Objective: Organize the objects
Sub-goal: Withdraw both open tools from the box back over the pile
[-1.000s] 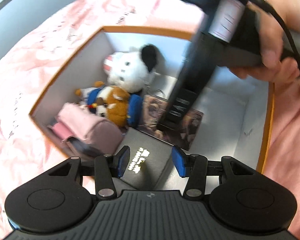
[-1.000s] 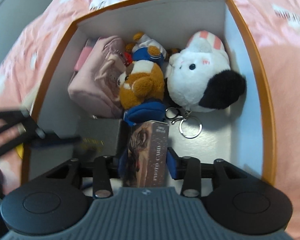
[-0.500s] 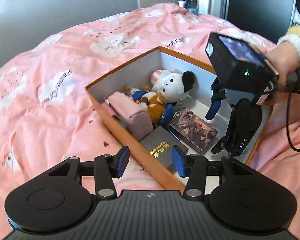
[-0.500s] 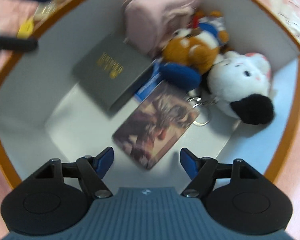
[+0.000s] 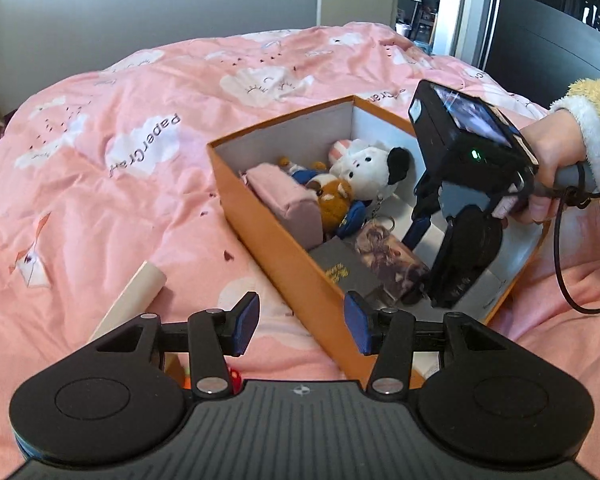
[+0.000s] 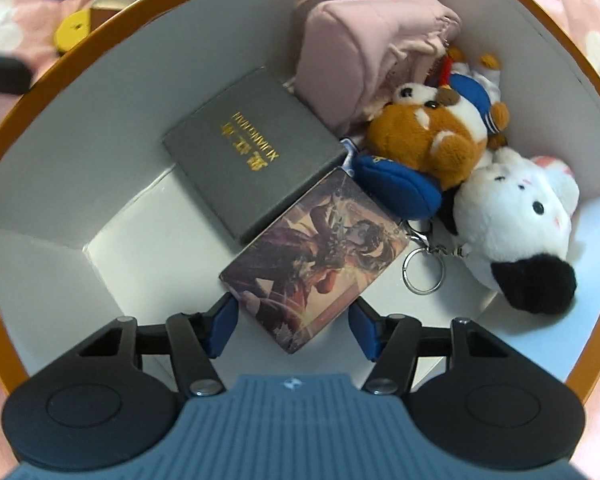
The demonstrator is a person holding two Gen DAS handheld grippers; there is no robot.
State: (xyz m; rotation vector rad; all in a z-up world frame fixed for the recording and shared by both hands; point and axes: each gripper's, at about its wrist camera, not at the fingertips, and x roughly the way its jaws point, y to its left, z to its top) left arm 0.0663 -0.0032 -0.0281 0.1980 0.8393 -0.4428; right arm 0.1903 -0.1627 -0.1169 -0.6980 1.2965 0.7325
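Right wrist view, right gripper (image 6: 291,322) spread wide and empty inside the orange box (image 6: 27,92), photo card pack (image 6: 314,260) lying flat on the box floor between its fingers, grey booklet (image 6: 251,152) touching the pack, plush toys (image 6: 432,136) at the box's far end, left gripper (image 5: 302,322) parted, empty, outside the box over the pink bedspread (image 5: 139,160).

Right hand-held gripper (image 6: 291,326) spread above photo-card box (image 6: 314,260); grey box (image 6: 251,152) alongside.

A bed covered by a pink cloud-print duvet (image 5: 179,92) carries everything. Directly on it sit an open orange box (image 5: 275,236), a pale cardboard tube (image 5: 133,302) near the box, and a yellow disc (image 6: 72,32) just outside the rim.
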